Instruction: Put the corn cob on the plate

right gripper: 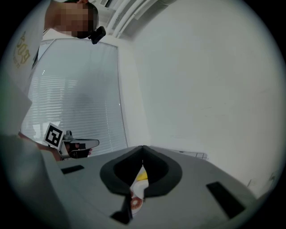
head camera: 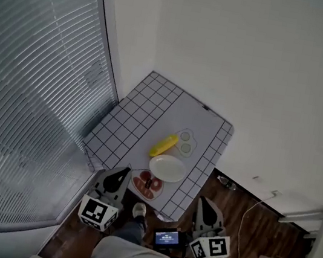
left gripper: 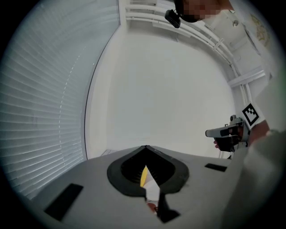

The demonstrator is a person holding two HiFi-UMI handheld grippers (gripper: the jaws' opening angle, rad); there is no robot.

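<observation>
— Status, from the left?

— Left gripper clenched on nothing, at the near edge of the table, near-left of the white plate. Next, a patterned plate with red slices, tucked against the white plate's near-left rim; touching or just apart, hard to tell. Then the corn cob, flat on the table just beyond the white plate's far-left rim, not on it yet.

— Pointing which way?

— Long axis on a slant: one end near-left, the other far-right, running roughly along the white plate's far rim. No telling tip from stalk end at this size.

— And handling?

— Probably light and stiff, quite possibly a toy. Rounded, so apt to roll or squirt out of a careless pinch. Best taken across the middle, jaws square to the long axis, then carried the short way over the rim.

— Rightmost?

— Right gripper, likewise clamped shut and empty, off the table's near-right corner, near-right of the white plate. Needs opening before any grasp.
</observation>
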